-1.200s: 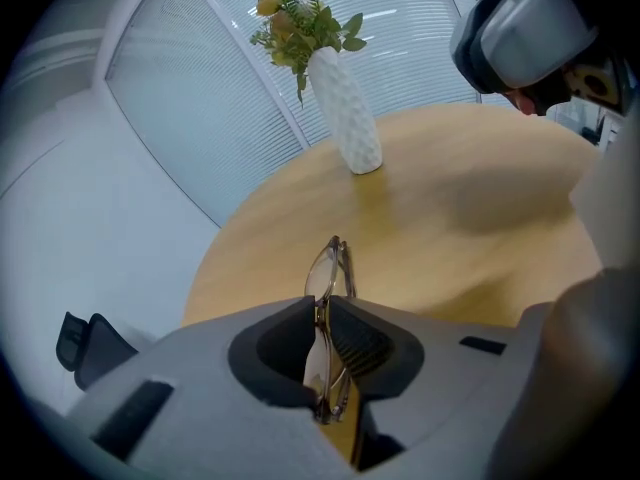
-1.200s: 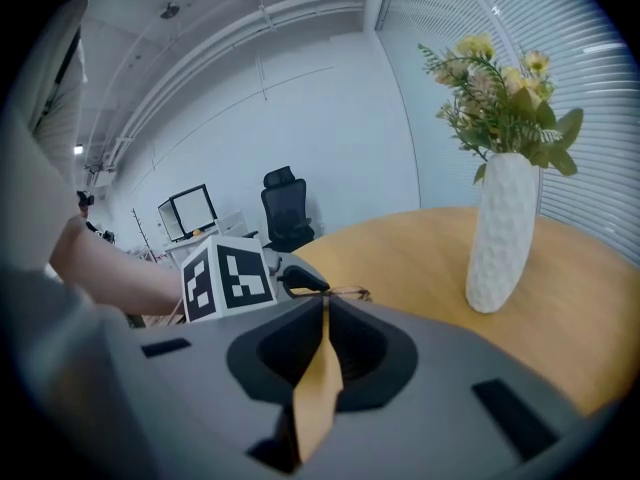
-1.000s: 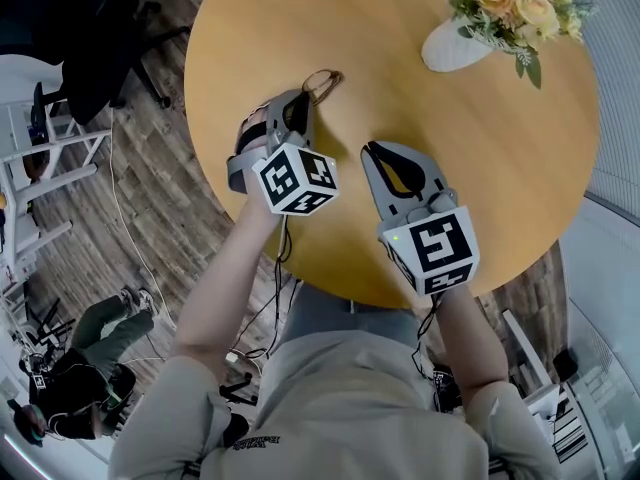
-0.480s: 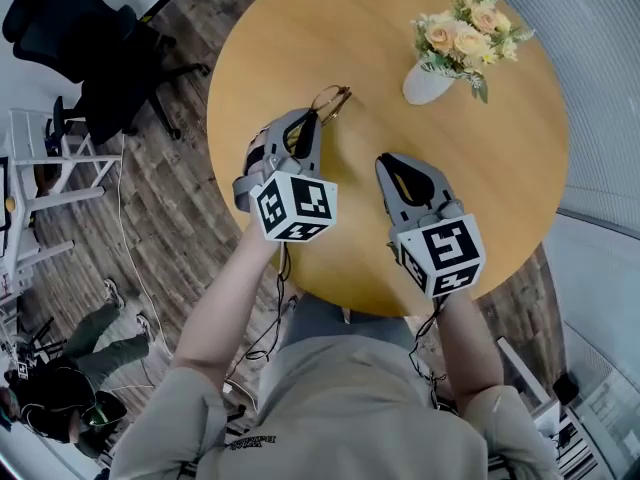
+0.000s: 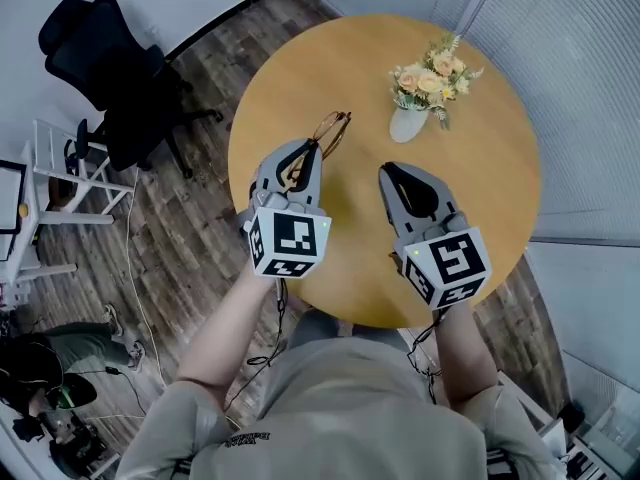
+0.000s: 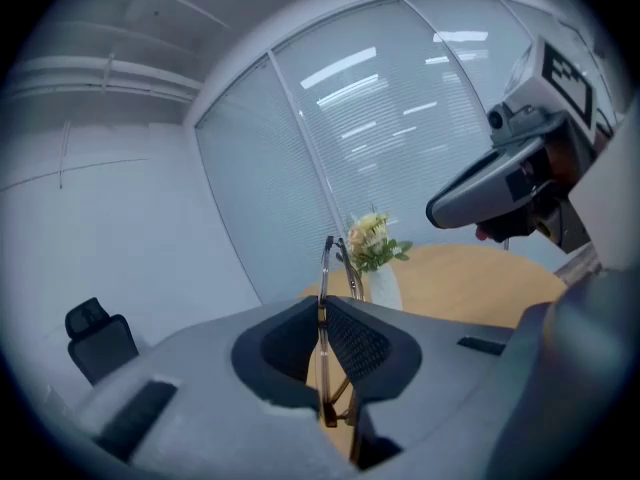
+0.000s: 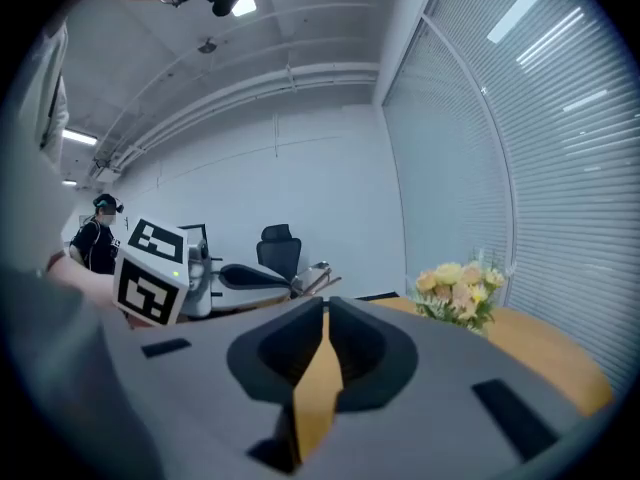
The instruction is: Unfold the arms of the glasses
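Thin gold-rimmed glasses (image 5: pixel 333 131) hang in the air well above the round wooden table (image 5: pixel 480 188). My left gripper (image 5: pixel 312 146) is shut on them, and the lenses stick out past its tips. In the left gripper view the frame (image 6: pixel 323 268) stands upright, pinched between the dark pads, and the arms look folded. My right gripper (image 5: pixel 386 168) hovers beside it to the right, about a hand's width away, shut with nothing in it. In the right gripper view its pads (image 7: pixel 350 328) meet at the tip, and the left gripper (image 7: pixel 250 276) with the glasses (image 7: pixel 318 273) shows to the left.
A white vase (image 5: pixel 408 125) of pale flowers (image 5: pixel 432 68) stands on the table's far side. A black office chair (image 5: pixel 110 58) and a white stand (image 5: pixel 50 168) are on the wood floor at left. A person (image 5: pixel 50 388) crouches at lower left.
Both grippers have risen well above the table, the left one carrying the glasses up off its surface. The table now looks smaller and farther below.
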The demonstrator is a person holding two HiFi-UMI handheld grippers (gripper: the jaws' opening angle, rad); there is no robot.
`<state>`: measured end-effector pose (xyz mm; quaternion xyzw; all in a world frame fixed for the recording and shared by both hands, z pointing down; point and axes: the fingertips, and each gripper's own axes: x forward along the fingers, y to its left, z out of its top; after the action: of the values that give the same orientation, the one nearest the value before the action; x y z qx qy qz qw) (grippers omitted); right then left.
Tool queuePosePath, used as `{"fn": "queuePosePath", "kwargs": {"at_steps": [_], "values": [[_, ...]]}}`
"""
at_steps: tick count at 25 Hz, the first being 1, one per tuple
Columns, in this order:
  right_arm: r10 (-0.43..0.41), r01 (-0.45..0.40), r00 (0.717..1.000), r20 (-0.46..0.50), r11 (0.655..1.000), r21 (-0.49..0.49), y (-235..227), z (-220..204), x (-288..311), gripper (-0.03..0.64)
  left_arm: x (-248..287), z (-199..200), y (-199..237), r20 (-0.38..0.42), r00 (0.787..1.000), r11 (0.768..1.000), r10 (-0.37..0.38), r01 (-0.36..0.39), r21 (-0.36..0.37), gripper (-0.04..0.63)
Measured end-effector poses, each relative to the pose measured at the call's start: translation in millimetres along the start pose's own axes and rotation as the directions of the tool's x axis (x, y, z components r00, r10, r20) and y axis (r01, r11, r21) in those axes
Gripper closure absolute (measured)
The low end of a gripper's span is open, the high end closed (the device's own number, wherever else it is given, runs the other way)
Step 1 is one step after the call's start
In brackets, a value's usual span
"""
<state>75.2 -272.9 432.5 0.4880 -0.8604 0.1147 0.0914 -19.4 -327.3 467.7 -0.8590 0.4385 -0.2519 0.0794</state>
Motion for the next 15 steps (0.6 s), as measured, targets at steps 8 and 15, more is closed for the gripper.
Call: {"fn": "queuePosePath", "kwargs": {"at_steps": [8,15], "values": [[0.001,0.005,0.991,0.131,0.999,-0.044,17,80,-52,0.578,-86,80,32,0.156,0.986,0.996,0.062,-0.05,-0.076,0.554],[0.045,-0.018,0.983,0.179,0.989,-0.148,46,112,-93,0.578,-137,112,44,0.259,0.96,0.982,0.103,-0.057,-0.179,0.554]]}}
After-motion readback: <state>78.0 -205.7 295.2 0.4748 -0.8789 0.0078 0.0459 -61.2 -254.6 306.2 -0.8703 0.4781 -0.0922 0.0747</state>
